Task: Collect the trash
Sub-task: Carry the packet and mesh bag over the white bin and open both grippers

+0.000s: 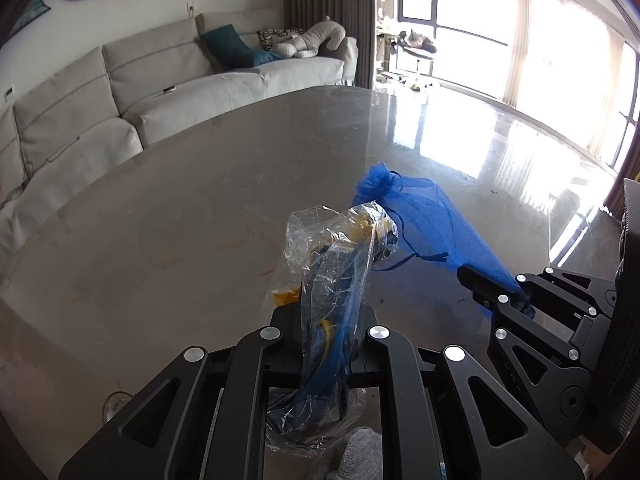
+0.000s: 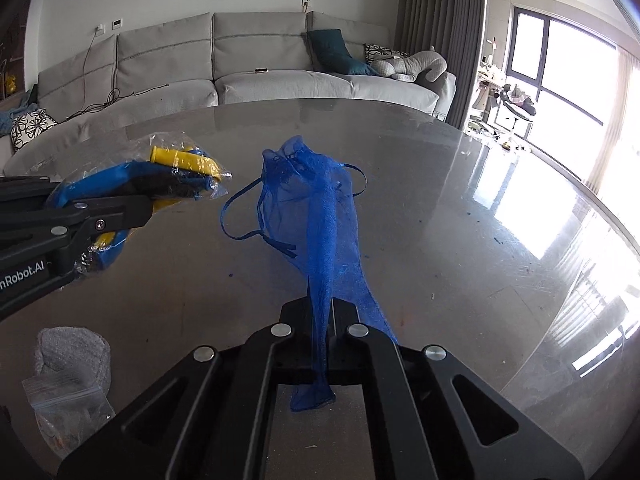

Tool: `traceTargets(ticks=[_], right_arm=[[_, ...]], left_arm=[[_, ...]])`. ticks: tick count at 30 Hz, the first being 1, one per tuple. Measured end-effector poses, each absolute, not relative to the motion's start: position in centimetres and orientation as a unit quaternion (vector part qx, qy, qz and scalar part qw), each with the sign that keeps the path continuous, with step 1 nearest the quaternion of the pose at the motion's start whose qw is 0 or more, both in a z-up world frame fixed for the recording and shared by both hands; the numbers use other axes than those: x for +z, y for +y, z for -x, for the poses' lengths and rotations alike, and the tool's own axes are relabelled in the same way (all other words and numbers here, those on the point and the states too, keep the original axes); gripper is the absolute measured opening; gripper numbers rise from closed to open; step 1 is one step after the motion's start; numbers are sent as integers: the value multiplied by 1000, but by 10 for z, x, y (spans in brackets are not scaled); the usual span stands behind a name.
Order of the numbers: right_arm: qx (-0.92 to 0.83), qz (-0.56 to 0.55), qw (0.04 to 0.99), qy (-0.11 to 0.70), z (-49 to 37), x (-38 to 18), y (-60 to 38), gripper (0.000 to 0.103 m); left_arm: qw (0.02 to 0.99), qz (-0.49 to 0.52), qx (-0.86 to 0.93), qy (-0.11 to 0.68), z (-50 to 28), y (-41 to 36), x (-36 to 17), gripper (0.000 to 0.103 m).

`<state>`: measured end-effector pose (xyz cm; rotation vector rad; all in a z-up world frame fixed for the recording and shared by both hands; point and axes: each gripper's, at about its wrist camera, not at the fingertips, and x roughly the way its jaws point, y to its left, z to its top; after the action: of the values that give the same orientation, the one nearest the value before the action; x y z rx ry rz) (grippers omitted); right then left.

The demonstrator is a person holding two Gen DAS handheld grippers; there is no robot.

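My left gripper is shut on a crumpled clear plastic bag with blue and yellow items inside, held above the grey table. My right gripper is shut on a blue mesh drawstring pouch, also held above the table. In the left wrist view the pouch and right gripper are to the right. In the right wrist view the plastic bag and left gripper are at the left.
A grey foam piece and a small clear zip bag lie on the table at the near left. A grey sofa stands beyond the far table edge. Bright windows are to the right.
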<state>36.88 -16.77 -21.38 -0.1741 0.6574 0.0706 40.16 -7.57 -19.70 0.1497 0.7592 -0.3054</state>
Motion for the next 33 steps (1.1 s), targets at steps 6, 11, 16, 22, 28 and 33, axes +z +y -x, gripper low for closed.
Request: traceTargets(ticks=[6, 11, 16, 22, 28, 33], right_arm=[[34, 77, 950, 300, -355, -193, -171, 1], [31, 76, 955, 285, -338, -180, -171, 1], [24, 75, 961, 265, -319, -161, -167, 1], [10, 76, 966, 247, -283, -144, -160, 1], [-9, 63, 969, 239, -240, -133, -160, 1], [-20, 60, 969, 240, -204, -129, -159, 1]], left_arm=[[918, -70, -151, 359, -395, -70, -190, 11], [922, -66, -157, 348, -386, -67, -183, 11], [925, -59, -167, 336, -374, -65, -173, 11], [919, -53, -206, 332, -341, -75, -166, 11], [915, -71, -231, 323, -304, -83, -158, 12], [921, -75, -232, 303, -269, -76, -149, 12]])
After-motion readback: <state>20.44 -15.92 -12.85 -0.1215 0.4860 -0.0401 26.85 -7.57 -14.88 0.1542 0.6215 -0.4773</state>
